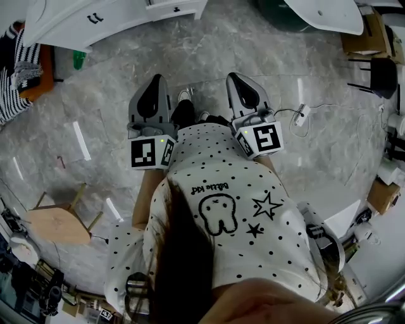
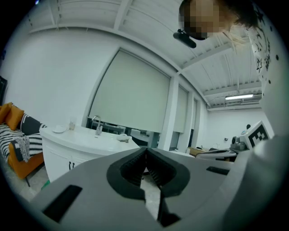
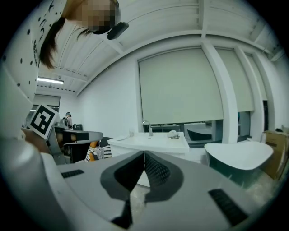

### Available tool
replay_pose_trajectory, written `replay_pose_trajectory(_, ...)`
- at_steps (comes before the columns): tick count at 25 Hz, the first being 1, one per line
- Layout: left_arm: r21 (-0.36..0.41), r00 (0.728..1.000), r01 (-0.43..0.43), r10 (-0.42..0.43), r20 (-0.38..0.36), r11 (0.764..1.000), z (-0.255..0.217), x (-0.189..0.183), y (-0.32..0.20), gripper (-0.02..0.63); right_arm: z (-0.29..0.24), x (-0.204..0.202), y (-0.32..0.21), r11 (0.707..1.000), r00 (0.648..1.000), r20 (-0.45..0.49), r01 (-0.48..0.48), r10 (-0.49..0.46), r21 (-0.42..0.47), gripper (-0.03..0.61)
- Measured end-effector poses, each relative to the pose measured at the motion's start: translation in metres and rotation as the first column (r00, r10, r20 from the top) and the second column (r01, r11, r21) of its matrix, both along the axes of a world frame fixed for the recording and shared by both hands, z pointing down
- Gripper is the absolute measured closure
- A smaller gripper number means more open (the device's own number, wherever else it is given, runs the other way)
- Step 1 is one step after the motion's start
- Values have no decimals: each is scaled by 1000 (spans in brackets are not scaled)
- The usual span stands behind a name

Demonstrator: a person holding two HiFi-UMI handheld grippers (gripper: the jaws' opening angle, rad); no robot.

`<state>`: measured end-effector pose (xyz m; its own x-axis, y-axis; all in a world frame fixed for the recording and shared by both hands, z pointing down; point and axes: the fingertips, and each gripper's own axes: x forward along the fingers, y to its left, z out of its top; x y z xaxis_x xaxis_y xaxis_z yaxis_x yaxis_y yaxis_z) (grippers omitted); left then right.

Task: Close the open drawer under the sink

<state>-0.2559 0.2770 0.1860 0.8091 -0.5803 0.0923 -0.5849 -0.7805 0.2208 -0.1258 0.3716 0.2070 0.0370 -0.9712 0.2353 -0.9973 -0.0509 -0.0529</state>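
Observation:
The white sink cabinet (image 1: pixel 66 22) stands at the far top left of the head view, and its open drawer (image 1: pixel 175 8) juts out at the cabinet's right end. Both grippers are held in front of the person's dotted shirt, well short of the cabinet, over grey marble floor. My left gripper (image 1: pixel 155 81) is shut with nothing in it, and so is my right gripper (image 1: pixel 236 78). The left gripper (image 2: pixel 145 150) looks level past its closed jaws at the cabinet (image 2: pixel 67 155) and faucet (image 2: pixel 95 125). The right gripper (image 3: pixel 143 154) faces the sink top (image 3: pixel 151 141); the drawer is hidden there.
An orange sofa (image 1: pixel 33 74) with striped cushions sits at the left, with a wooden stool (image 1: pixel 60 223) nearer the person. A white bathtub (image 1: pixel 326 12), a black chair (image 1: pixel 378 74) and cardboard boxes (image 1: pixel 362 38) stand at the top right. A cable (image 1: pixel 302 115) lies on the floor.

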Motion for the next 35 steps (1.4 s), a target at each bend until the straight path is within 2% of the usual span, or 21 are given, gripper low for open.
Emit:
replay_pose_trajectory(5,-2,1000,-28,28,-6,1000,4,3,-33,607,2,4,-30,1000,1000,0,-28,28,9,566)
replay_pose_trajectory(12,-13,998,-57,57,-6,998,8,5,-54,607,4,4,-53,999,999,-3,-38,38,11,566)
replay_pose_trajectory(22,-70,1000,5,-5,13,998,20,6,-75,607,13,13,-73,1000,1000,4,0,0,-16,565)
replay_pose_trajectory(35,-63,998,70,-70,0,996,11,58,-124,607,2,75,-133,998,998,-16,57,-57,1,565)
